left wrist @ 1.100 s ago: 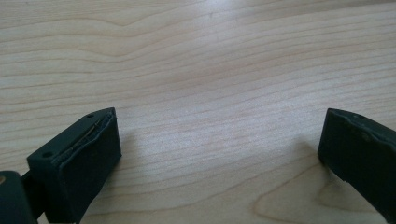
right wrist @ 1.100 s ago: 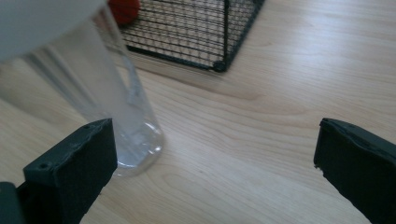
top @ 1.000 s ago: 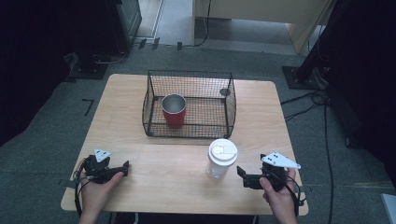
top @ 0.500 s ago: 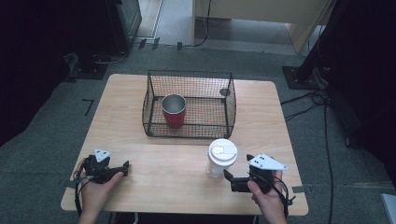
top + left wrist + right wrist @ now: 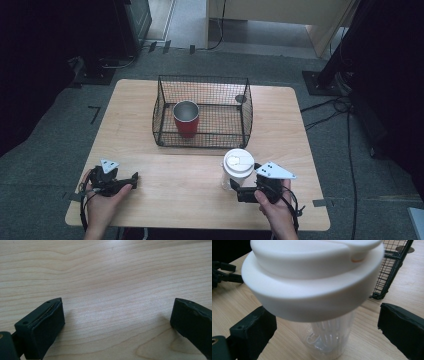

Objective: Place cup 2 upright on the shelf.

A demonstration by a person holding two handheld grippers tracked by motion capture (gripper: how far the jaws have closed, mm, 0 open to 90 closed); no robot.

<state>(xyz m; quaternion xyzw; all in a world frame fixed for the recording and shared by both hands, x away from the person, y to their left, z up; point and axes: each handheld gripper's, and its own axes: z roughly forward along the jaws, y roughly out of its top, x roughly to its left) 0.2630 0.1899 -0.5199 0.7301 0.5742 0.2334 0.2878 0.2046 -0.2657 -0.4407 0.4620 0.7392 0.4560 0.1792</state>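
Over on the left, the left gripper (image 5: 131, 178) sits low on the table (image 5: 135, 107) near the front edge, held in the person's left hand (image 5: 102, 205), jaws spread wide with just bare wood between them in the left gripper view. Back in the middle there's a wire basket (image 5: 202, 80) with a red cup (image 5: 186, 119) standing upright inside it. In front of the basket's right end stands the tumbler (image 5: 237, 169), clear body with a white lid, upright on the table. The right gripper (image 5: 238, 192) is right up at it: the tumbler sits between the jaws, which have just been closing a bit, but the pads aren't touching it yet, gaps on both sides.
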